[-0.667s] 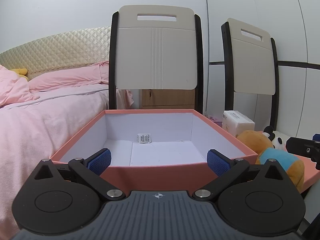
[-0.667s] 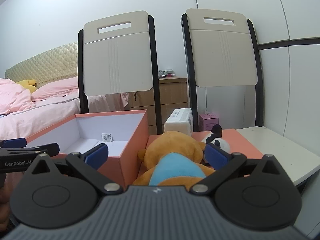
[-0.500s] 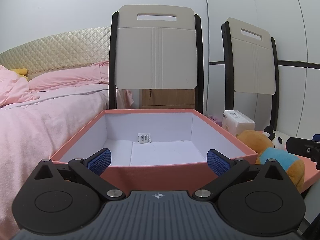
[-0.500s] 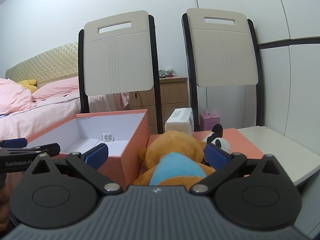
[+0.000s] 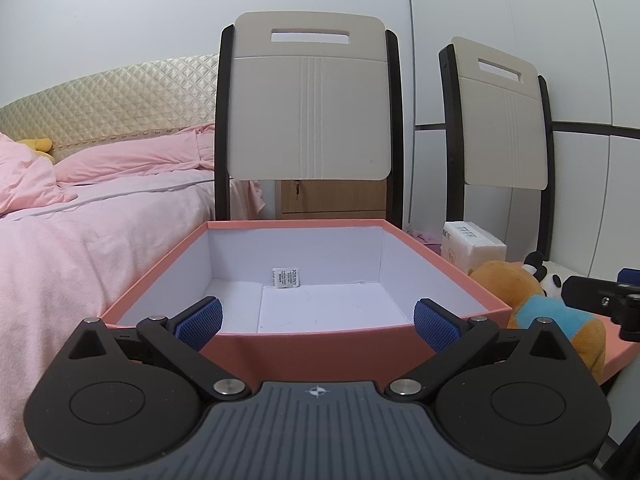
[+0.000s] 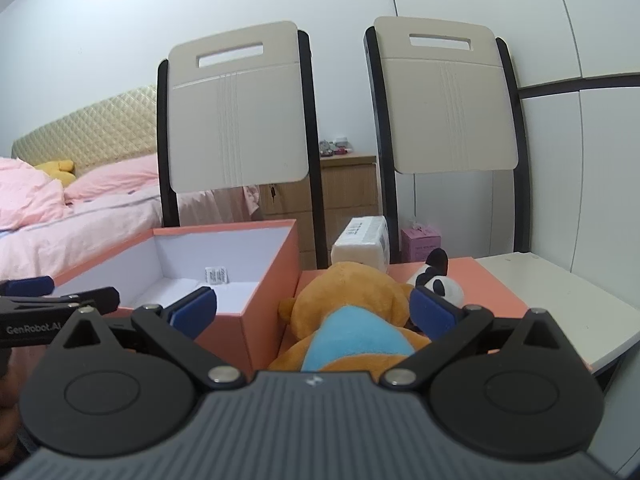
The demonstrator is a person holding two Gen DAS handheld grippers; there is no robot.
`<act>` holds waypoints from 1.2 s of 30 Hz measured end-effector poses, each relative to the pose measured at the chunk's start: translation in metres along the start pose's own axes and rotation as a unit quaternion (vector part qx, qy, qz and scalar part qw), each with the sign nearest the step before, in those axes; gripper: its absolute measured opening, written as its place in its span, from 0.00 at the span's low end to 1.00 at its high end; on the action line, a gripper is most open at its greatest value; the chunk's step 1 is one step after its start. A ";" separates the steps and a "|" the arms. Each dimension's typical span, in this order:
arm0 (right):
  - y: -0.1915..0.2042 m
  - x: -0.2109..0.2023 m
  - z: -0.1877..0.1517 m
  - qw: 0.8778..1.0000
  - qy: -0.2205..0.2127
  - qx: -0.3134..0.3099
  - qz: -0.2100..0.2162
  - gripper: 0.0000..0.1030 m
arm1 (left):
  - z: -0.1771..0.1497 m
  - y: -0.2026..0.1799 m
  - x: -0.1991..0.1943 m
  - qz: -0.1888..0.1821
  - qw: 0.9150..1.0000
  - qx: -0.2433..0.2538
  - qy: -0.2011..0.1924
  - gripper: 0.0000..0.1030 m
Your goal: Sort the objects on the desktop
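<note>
An open salmon-pink box (image 5: 304, 350) with a white inside stands before my left gripper (image 5: 318, 318), which is open and empty at its near wall. Only a small white sachet (image 5: 286, 277) lies in the box. An orange plush bear in a blue shirt (image 6: 352, 320) lies on the flat pink lid (image 6: 488, 280) right of the box (image 6: 264, 320). My right gripper (image 6: 314, 310) is open, its pads on either side of the bear, apart from it. A panda plush (image 6: 438, 286) and a white tissue pack (image 6: 362, 242) lie behind the bear.
Two chairs (image 5: 310, 108) (image 6: 450, 96) stand behind the table. A pink bed (image 5: 80, 216) is at the left. A white tabletop (image 6: 560, 300) extends right of the lid. A small pink box (image 6: 420, 242) and a wooden cabinet (image 6: 348, 192) are behind.
</note>
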State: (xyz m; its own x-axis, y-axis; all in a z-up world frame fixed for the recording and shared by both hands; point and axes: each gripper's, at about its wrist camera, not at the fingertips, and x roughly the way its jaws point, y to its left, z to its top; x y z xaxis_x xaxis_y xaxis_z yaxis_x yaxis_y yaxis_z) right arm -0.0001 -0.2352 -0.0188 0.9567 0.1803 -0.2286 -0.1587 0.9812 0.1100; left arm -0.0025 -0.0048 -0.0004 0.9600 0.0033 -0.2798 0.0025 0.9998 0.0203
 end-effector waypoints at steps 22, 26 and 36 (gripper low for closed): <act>-0.001 0.002 -0.001 1.000 0.001 0.000 -0.006 1.00 | 0.003 -0.002 0.002 -0.002 1.000 -0.003 0.004 1.00; 0.003 0.003 0.000 1.000 0.000 -0.001 -0.006 1.00 | 0.004 -0.001 0.002 -0.002 1.000 -0.003 0.004 1.00; -0.007 0.000 -0.002 1.000 -0.003 0.005 -0.001 1.00 | 0.003 0.001 0.000 -0.009 1.000 -0.006 -0.001 1.00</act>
State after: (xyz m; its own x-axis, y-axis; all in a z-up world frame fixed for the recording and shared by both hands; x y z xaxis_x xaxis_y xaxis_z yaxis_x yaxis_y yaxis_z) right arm 0.0008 -0.2417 -0.0214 0.9585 0.1781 -0.2226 -0.1546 0.9808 0.1191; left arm -0.0018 -0.0041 0.0024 0.9606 -0.0150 -0.2776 0.0167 0.9999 0.0038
